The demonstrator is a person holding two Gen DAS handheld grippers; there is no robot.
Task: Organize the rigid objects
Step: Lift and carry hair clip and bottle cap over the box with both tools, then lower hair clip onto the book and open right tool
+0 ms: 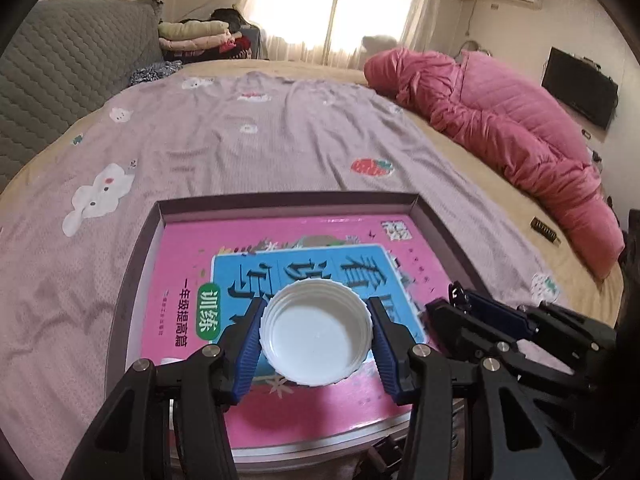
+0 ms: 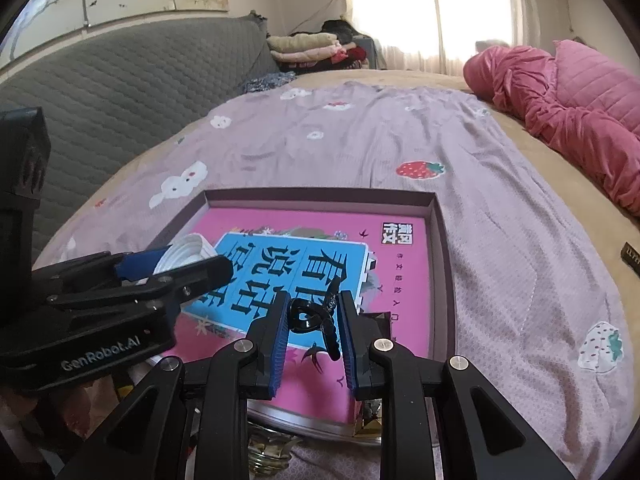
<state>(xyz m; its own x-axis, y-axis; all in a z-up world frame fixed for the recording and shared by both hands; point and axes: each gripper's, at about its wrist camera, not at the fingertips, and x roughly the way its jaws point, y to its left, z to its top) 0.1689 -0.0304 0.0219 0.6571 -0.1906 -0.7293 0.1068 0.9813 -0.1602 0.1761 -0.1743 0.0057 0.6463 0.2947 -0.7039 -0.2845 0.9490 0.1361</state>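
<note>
Right now the left gripper (image 1: 316,334) pinches a white plastic lid (image 1: 317,332) between its two blue pads, one pad pressed to each side of the lid's ribbed rim, the hollow side facing the camera. The lid hangs over a pink book (image 1: 280,412) with a blue title panel, and the book lies flat inside a shallow grey-purple box (image 1: 168,210) set on a lilac bedsheet (image 1: 240,144) printed with rabbits and strawberries. From the right wrist view the same lid (image 2: 188,250) shows only as a white edge poking past the left gripper's black body, most of it hidden. The right gripper (image 2: 312,326) has its jaws drawn close together on a small glossy black clip (image 2: 316,320), which sits between the blue pads above the book's (image 2: 320,232) lower part; its exact shape is hard to read, a tangle of dark loops with a glittery bit at the top. The right gripper (image 1: 492,320) also appears at the right of the left wrist view, just beside the lid, its tips blurred. Below the box's near edge in the right wrist view something shiny and gold is cut off by the gripper arms and cannot be identified. A pink quilted coat (image 1: 500,120) lies along the bed's far right side.
</note>
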